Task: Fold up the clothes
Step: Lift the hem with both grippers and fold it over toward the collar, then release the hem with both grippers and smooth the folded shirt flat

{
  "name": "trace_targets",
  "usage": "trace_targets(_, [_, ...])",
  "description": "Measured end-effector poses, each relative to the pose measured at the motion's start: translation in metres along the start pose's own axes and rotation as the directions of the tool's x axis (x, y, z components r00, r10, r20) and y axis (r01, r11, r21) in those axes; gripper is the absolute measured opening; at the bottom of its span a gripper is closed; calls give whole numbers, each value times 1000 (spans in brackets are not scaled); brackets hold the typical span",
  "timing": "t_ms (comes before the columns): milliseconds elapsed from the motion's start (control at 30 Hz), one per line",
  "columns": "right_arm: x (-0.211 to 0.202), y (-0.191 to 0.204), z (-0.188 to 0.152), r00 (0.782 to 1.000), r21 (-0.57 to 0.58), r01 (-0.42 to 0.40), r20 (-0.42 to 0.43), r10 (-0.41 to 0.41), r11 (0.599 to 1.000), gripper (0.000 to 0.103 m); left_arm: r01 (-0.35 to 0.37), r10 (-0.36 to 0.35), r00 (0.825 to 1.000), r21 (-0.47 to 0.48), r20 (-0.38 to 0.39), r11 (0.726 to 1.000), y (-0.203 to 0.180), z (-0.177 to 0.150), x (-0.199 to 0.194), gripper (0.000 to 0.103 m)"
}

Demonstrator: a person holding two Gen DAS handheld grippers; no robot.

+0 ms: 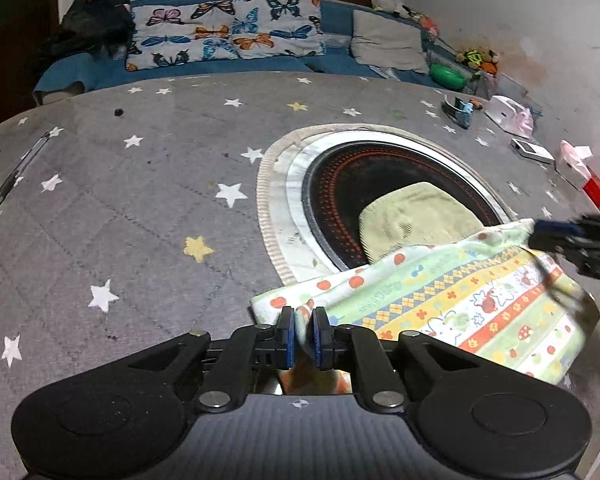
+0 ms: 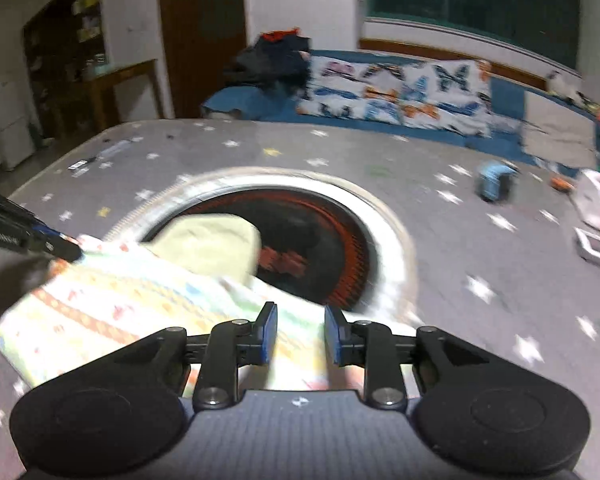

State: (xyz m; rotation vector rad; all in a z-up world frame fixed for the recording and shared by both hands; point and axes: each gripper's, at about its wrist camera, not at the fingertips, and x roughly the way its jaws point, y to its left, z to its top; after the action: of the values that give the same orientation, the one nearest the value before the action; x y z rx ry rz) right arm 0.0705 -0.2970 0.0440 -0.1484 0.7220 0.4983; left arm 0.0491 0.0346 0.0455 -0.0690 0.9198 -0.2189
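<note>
Item: one patterned cloth (image 1: 440,304), lying on the star-print bench (image 1: 140,200) and overlapping one round heater plate (image 1: 380,184) that carries one pale green cloth (image 1: 412,220). Left tongs (image 1: 303,334) pinched on its near corner; right tongs (image 2: 301,334) parted wide, gripping nothing. Risk: with only one corner held, the fold may drag askew or bunch.

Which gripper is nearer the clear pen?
Left. The left gripper holds the patterned cloth's near corner, pen off to its left; the right gripper is at the cloth's far-right corner.
</note>
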Motion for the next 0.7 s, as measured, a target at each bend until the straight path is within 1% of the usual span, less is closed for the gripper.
trace_targets(100, [-9, -11, -11, 1000, 28, 8, -4, -8, 1000, 25, -37, 37, 999, -3, 9, 999, -1, 3, -2, 16])
trace_targets(233, [-9, -16, -14, 1000, 37, 23, -1, -23, 999, 25, -120, 120, 992, 8, 30, 993, -2, 7, -4, 17])
trace_targets(333, [-2, -14, -12, 1000, 52, 27, 9, -27, 998, 25, -130, 130, 991, -16, 38, 991, 0, 8, -12, 16])
trace_targets(400, [5, -13, -10, 1000, 62, 19, 0, -19, 998, 24, -102, 103, 993, -20, 55, 995, -5, 8, -19, 16])
trace_targets(467, [11, -12, -11, 1000, 71, 18, -12, -17, 997, 23, -58, 60, 996, -20, 71, 998, -13, 7, -25, 16])
trace_targets(500, [14, -12, -11, 1000, 79, 18, -17, -17, 997, 19, -29, 31, 997, -25, 76, 999, -17, 7, -26, 16])
trace_targets(533, [15, -11, -11, 1000, 84, 27, -15, -26, 996, 8, 5, -3, 997, -32, 80, 999, -21, 7, -26, 16])
trace_targets(567, [14, -9, -11, 999, 80, 43, -5, -43, 996, 6, 35, -32, 996, -35, 80, 999, -25, 7, -26, 16])
trace_targets(633, [12, -5, -10, 997, 70, 75, 18, -76, 995, 5, 81, -78, 994, -35, 72, 996, -33, 7, -21, 16])
trace_targets(667, [11, -3, -9, 995, 60, 92, 26, -94, 994, 5, 86, -84, 994, -28, 67, 996, -36, 6, -17, 16])
trace_targets(700, [13, -1, -9, 994, 53, 106, 16, -107, 993, 5, 84, -83, 995, -20, 60, 996, -40, 6, -13, 16])
